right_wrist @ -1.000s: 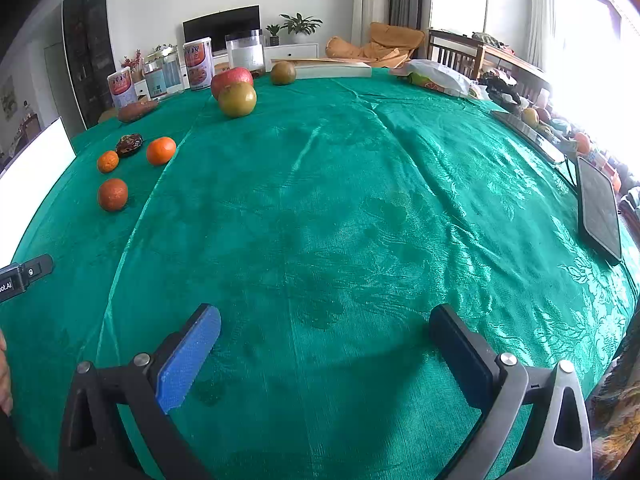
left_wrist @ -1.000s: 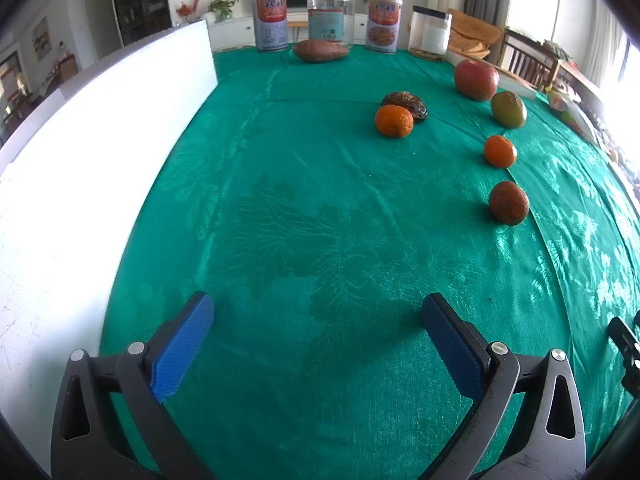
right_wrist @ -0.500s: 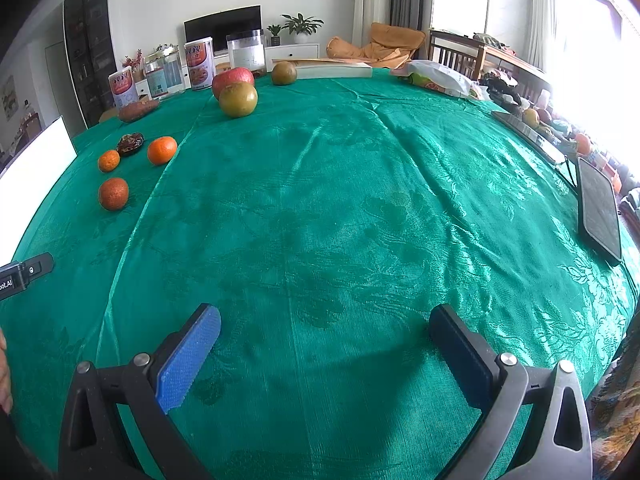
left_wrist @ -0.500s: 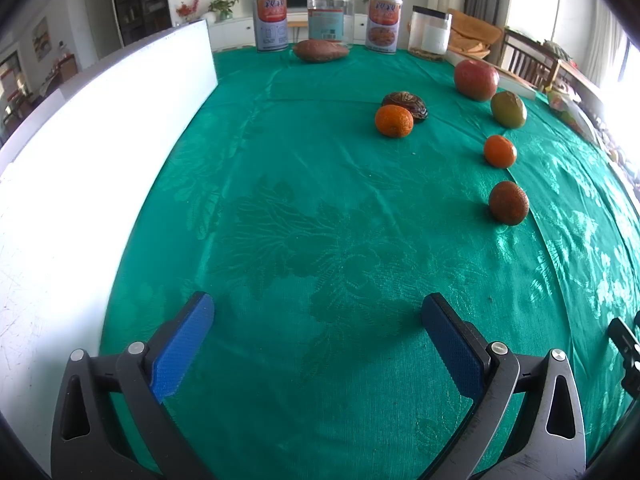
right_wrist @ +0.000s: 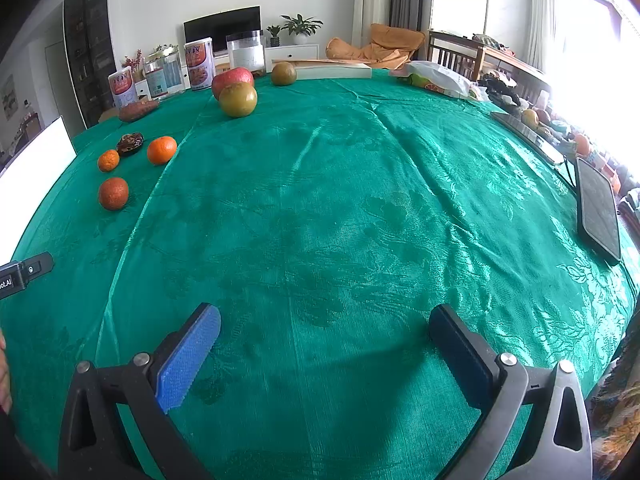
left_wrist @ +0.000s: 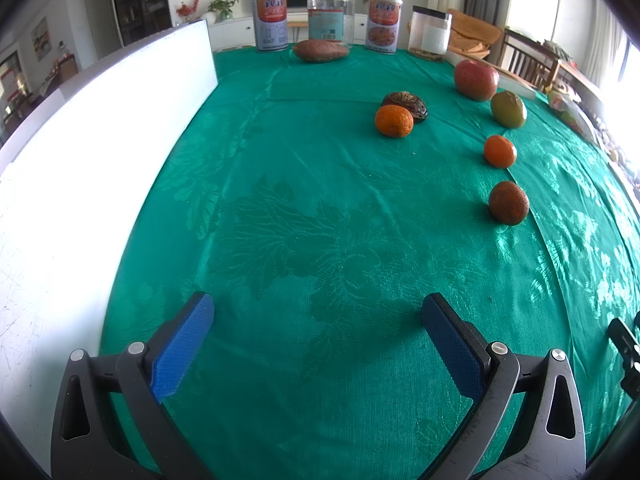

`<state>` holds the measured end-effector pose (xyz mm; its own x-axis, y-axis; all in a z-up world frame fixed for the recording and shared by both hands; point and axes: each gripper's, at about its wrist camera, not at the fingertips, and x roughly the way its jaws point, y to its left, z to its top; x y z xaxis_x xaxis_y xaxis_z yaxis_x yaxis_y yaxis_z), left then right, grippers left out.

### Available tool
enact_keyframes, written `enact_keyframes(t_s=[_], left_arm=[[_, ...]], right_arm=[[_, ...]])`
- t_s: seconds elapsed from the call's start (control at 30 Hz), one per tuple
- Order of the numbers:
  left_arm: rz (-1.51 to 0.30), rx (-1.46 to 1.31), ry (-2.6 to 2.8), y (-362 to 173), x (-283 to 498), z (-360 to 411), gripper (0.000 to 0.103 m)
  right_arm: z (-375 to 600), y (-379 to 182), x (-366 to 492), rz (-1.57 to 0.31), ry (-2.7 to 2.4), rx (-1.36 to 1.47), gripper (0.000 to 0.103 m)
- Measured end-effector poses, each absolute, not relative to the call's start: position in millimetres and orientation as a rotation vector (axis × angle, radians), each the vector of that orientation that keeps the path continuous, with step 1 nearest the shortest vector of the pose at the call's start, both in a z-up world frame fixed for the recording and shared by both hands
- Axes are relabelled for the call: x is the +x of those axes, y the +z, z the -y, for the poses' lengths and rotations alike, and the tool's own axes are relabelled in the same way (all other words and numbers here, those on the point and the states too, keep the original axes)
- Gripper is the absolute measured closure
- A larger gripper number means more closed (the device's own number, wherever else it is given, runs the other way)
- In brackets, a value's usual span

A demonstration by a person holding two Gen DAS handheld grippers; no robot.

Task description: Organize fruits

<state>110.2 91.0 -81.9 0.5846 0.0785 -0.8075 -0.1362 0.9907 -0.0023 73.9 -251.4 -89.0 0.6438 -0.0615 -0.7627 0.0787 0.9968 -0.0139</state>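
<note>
Fruits lie scattered on a green tablecloth (left_wrist: 320,200). In the left wrist view a dark reddish orange (left_wrist: 508,203) is nearest, then a tangerine (left_wrist: 499,151), another tangerine (left_wrist: 393,121) touching a dark brown fruit (left_wrist: 406,103), a green fruit (left_wrist: 508,109) and a red apple (left_wrist: 476,79). The right wrist view shows the same group far left: the reddish orange (right_wrist: 113,193), tangerines (right_wrist: 161,150) (right_wrist: 108,160), green fruit (right_wrist: 238,99), apple (right_wrist: 232,78). My left gripper (left_wrist: 318,312) and right gripper (right_wrist: 324,324) hover open over bare cloth, holding nothing.
A white board (left_wrist: 80,160) runs along the table's left side. Tins and jars (left_wrist: 326,18) with a sweet potato (left_wrist: 321,51) stand at the far end. A tablet (right_wrist: 598,212), a bag (right_wrist: 436,78) and a book (right_wrist: 332,71) lie at the right and far edges.
</note>
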Motion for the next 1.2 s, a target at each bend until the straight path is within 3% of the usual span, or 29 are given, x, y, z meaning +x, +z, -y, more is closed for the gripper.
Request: enact_keyframes(t_s=[1.2], left_arm=[[-0.938,-0.067,0.126,-82.0,110.2,-90.7,0.000]], right_arm=[[250.7,-90.0,73.8,-0.872,-0.089,0.019,0.000]])
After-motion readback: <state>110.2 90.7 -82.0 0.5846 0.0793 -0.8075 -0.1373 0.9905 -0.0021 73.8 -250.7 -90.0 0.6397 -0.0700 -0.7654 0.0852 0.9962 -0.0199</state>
